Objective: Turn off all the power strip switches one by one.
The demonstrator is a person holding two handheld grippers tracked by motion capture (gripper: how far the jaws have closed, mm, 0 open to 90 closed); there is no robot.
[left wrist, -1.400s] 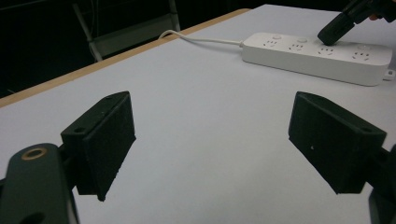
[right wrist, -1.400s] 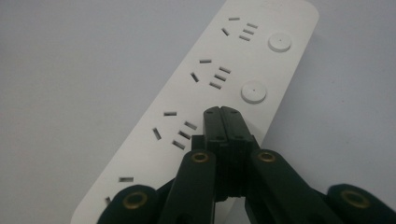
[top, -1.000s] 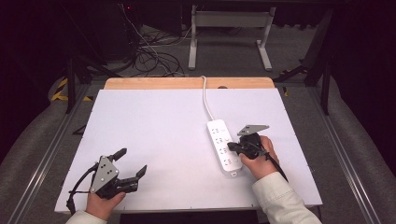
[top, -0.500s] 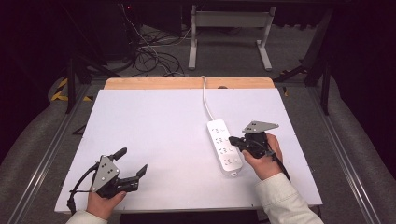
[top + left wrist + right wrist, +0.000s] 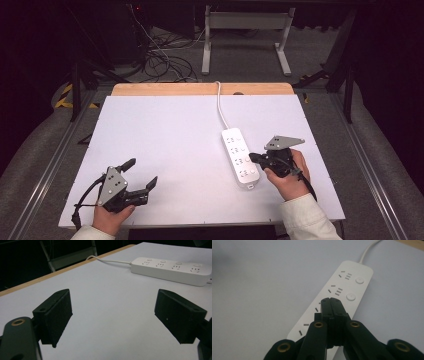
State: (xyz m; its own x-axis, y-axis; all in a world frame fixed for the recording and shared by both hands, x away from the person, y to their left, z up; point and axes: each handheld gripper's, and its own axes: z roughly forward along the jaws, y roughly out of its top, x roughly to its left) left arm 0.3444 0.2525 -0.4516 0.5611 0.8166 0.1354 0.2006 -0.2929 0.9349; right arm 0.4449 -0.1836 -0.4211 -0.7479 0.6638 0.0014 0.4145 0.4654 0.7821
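The white power strip (image 5: 240, 157) lies right of centre in the high view, its cord (image 5: 220, 107) running up to the table's (image 5: 165, 130) far edge; the right gripper (image 5: 253, 158), jaws pressed together and holding nothing, hovers at its right side. At lower left the left gripper (image 5: 139, 176) rests well apart, jaws spread and empty.

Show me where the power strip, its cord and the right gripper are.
power strip (image 5: 240, 157): high view, middle of its white top face.
cord (image 5: 220, 107): high view, stretch running toward the table's far edge.
right gripper (image 5: 253, 158): high view, tip of its shut jaws.
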